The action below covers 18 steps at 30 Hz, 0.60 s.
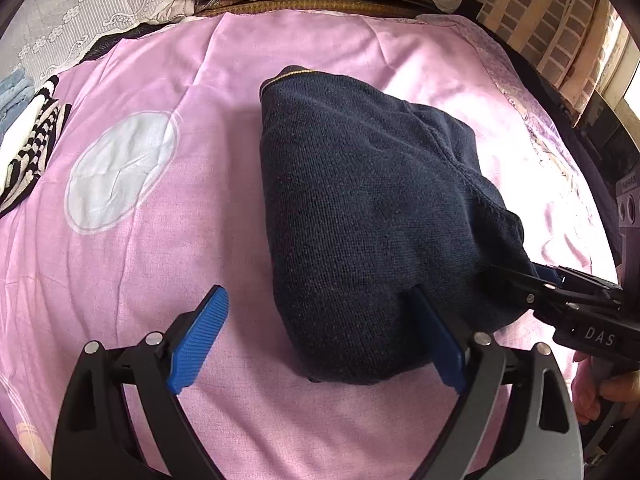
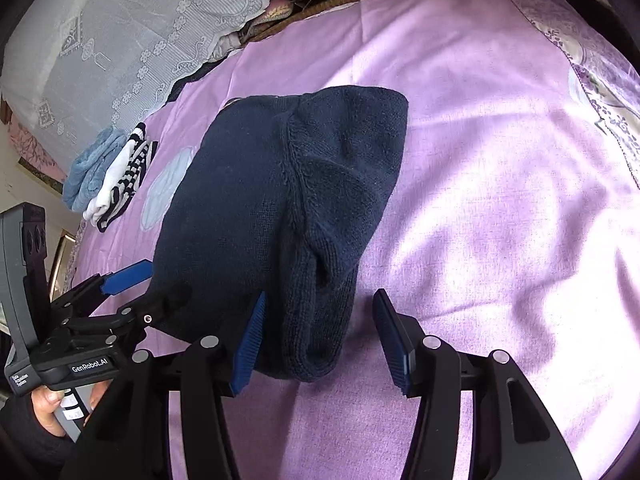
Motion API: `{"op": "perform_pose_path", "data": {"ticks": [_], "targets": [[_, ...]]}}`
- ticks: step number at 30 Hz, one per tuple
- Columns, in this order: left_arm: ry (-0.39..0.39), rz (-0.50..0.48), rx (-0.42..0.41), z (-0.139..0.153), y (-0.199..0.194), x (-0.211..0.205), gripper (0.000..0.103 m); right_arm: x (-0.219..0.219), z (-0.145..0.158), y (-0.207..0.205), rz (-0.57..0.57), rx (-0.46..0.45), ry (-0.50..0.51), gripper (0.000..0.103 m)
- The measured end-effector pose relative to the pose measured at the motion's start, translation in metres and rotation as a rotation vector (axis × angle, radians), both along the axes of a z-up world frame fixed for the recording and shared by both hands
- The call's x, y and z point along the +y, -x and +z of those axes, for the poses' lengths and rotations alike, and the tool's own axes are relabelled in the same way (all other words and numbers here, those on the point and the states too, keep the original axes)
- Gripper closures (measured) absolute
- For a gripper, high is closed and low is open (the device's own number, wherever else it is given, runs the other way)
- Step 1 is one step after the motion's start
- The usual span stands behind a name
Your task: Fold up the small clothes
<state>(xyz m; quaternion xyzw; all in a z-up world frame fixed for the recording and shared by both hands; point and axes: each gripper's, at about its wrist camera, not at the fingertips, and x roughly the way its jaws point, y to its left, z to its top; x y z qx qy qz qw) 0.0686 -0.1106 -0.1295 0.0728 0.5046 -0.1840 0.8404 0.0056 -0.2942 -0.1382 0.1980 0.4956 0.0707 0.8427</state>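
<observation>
A dark navy knitted garment lies folded in a thick bundle on the pink bed sheet. My left gripper stands open at the bundle's near end: its right pad is against the knit and its left pad is well clear on the sheet. In the right wrist view, my right gripper is open around the folded sleeve end of the garment. Its left pad touches the knit, while its right pad stands apart. Each gripper shows in the other's view, the right gripper and the left gripper.
A black-and-white striped cloth and a pale blue fluffy cloth lie at the sheet's far left. A lace-covered pillow sits behind them. A brick wall runs along the right. A person's hand holds the left gripper's handle.
</observation>
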Motion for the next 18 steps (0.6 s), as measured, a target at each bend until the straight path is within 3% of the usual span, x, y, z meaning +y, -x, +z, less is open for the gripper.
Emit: {"op": "perform_pose_path", "data": {"ticks": [6, 9, 18], "targets": [[-0.006, -0.001, -0.005, 0.002, 0.001, 0.000, 0.014, -0.006, 0.009, 0.000, -0.013, -0.021, -0.011, 0.048], [-0.008, -0.002, -0.006, 0.004, 0.000, -0.001, 0.014, -0.015, 0.017, 0.000, -0.042, -0.045, -0.055, 0.040], [0.000, 0.006, -0.012, 0.012, -0.005, -0.001, 0.014, -0.033, 0.022, -0.006, -0.097, -0.058, -0.093, 0.036]]}}
